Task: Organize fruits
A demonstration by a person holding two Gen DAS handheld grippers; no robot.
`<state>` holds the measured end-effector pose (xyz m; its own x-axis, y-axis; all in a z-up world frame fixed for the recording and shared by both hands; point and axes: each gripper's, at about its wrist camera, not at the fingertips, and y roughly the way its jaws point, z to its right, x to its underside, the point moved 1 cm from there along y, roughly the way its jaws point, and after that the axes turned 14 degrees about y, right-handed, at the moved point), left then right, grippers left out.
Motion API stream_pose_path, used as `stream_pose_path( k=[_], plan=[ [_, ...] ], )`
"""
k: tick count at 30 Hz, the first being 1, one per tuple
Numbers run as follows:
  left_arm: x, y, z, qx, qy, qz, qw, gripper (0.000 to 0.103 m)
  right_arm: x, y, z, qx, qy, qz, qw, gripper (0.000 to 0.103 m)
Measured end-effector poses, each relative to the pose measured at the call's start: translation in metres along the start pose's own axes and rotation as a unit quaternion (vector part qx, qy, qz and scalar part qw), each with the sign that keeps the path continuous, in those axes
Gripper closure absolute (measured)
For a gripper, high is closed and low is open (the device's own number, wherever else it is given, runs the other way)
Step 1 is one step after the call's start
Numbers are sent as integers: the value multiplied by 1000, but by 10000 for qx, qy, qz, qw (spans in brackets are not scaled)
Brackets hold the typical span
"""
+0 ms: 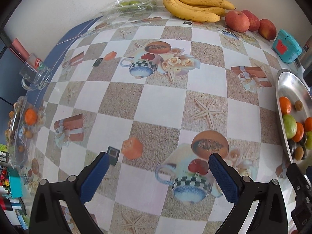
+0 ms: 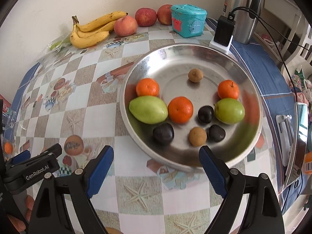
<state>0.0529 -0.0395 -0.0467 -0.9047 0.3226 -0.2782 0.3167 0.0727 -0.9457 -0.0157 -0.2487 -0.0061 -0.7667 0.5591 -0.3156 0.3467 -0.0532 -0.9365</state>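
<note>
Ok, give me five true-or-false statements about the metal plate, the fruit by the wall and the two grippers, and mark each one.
1. The metal plate holds three oranges, one of them the middle orange. True.
2. The bananas lie on the plate. False: they lie on the table by the wall, beside the apples.
3. The right gripper is shut on a dark plum. False: it is open and holds nothing.
4. The left gripper is open over the tablecloth. True.
5. Two green fruits lie in the plate, including the left green fruit. True.
</note>
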Motion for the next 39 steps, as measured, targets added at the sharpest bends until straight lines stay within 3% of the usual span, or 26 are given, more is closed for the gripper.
stream_pose_path(
  k=[25, 39],
  plan=[
    [28, -40, -1, 112, 138, 203, 9996, 0, 26, -28, 13, 15, 16, 255, 9997, 13],
    [28, -30, 3, 307, 225, -55, 9993, 0, 23, -24, 16, 131, 29, 210, 9997, 13]
  ],
)
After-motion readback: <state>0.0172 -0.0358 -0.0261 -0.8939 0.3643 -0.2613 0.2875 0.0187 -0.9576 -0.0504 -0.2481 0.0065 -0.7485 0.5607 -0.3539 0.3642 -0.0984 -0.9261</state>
